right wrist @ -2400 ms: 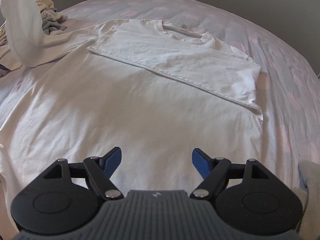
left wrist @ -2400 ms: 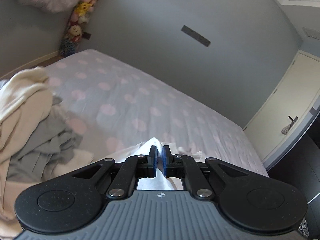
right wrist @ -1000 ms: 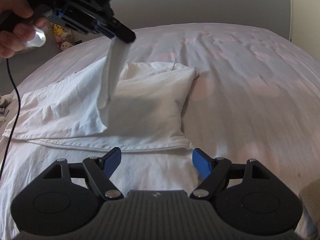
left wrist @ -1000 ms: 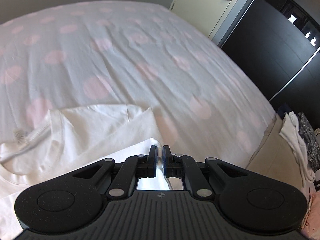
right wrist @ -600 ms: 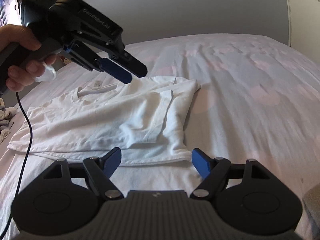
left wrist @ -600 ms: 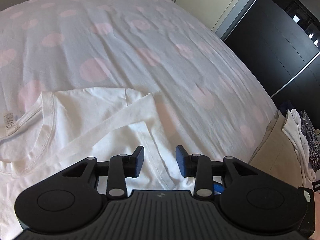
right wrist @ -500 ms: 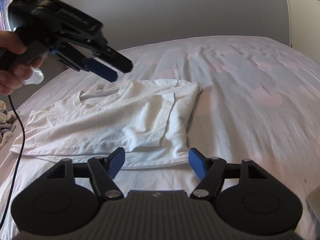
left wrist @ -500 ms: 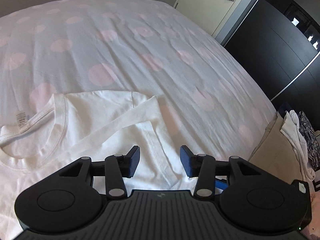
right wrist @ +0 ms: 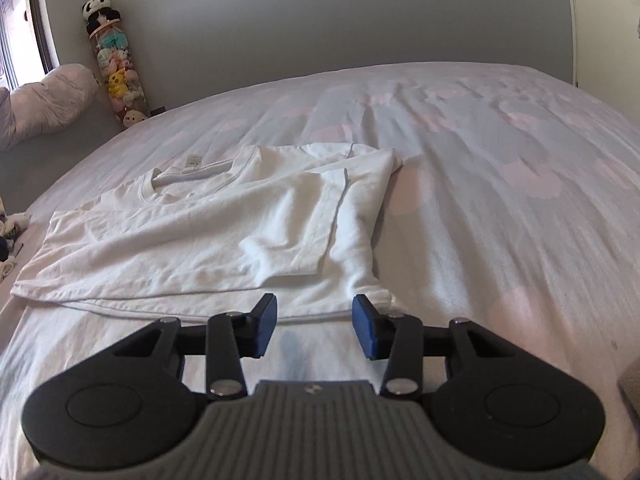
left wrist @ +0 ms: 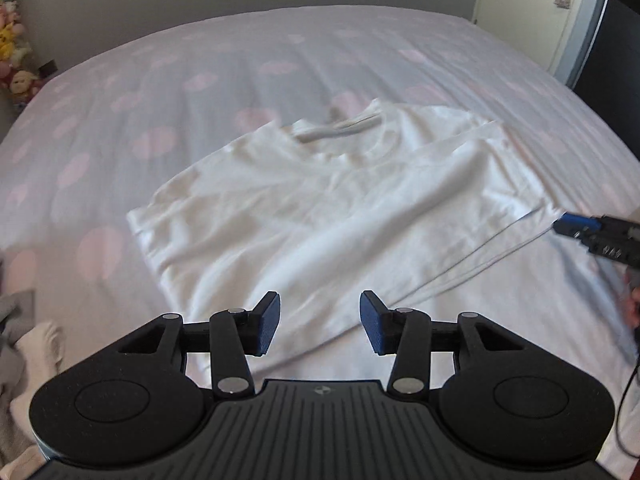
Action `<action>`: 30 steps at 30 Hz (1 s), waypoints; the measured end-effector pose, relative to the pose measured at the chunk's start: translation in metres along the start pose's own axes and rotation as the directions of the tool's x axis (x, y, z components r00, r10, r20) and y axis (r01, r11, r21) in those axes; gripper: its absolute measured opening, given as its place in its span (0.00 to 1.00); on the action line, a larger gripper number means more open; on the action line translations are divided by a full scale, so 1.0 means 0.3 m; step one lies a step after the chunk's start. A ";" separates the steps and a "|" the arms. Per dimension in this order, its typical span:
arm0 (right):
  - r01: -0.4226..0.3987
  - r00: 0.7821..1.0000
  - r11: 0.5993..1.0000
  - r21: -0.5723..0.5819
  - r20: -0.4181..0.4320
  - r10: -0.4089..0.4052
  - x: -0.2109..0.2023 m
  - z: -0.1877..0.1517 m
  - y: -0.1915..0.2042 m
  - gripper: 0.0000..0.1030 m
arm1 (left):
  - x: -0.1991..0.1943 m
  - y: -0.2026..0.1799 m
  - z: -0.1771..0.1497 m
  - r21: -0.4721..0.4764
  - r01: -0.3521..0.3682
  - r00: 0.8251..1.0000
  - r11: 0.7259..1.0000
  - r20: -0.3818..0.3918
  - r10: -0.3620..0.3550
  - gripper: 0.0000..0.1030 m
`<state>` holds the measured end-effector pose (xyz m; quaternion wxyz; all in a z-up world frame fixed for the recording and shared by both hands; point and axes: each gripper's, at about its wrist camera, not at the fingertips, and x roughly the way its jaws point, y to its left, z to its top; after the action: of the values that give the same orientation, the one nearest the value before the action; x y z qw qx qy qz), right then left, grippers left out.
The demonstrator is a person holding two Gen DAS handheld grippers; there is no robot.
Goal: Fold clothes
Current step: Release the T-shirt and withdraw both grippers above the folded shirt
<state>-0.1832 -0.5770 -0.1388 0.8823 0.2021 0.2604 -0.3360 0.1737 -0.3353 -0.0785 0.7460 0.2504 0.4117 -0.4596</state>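
Note:
A white T-shirt lies flat on the bed, its bottom half and both sleeves folded over the chest; it also shows in the right wrist view. My left gripper is open and empty, hovering over the shirt's near left part. My right gripper is open and empty, low at the folded hem near the shirt's right corner. The right gripper's blue fingertips show at the right edge of the left wrist view, touching nothing that I can tell.
The bed has a pale sheet with pink dots. A heap of grey and cream clothes lies at the left. A tube of plush toys stands by the wall. A door is at the far right.
My left gripper laid the sleeve over the shirt, opened and let go, then drew back and swung left. My right gripper dropped closer to the folded hem, its jaws a little narrower.

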 end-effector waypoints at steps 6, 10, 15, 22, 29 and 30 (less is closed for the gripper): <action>0.040 0.999 0.998 -0.052 0.037 -0.038 -0.041 -0.015 0.038 0.45 | 0.002 0.170 -0.208 -0.116 -0.059 0.998 0.992 -0.033 0.055 0.41; 0.072 0.996 0.995 -0.075 0.060 -0.068 -0.062 -0.029 0.069 0.45 | 0.039 0.214 -0.252 -0.157 -0.047 0.999 0.987 0.001 0.048 0.41; 0.103 0.993 0.988 -0.112 0.073 -0.095 -0.075 -0.047 0.094 0.45 | 0.107 0.230 -0.221 -0.139 -0.043 0.998 0.989 0.043 0.050 0.41; 0.118 0.992 0.984 -0.135 0.063 -0.110 -0.062 -0.065 0.105 0.45 | 0.094 0.260 -0.224 -0.134 -0.024 0.996 0.991 0.087 0.035 0.41; 0.130 0.991 0.983 -0.127 0.058 -0.124 -0.045 -0.071 0.098 0.45 | 0.125 0.265 -0.206 -0.123 -0.033 0.995 0.992 0.090 0.044 0.40; 0.134 0.990 0.983 -0.128 0.057 -0.128 -0.043 -0.071 0.096 0.45 | 0.131 0.264 -0.195 -0.119 -0.033 0.995 0.992 0.092 0.045 0.38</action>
<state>-0.1783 -0.5393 -0.1426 0.8757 0.1178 0.2733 -0.3802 0.2313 -0.2743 -0.1434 0.7870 0.1920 0.3971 -0.4313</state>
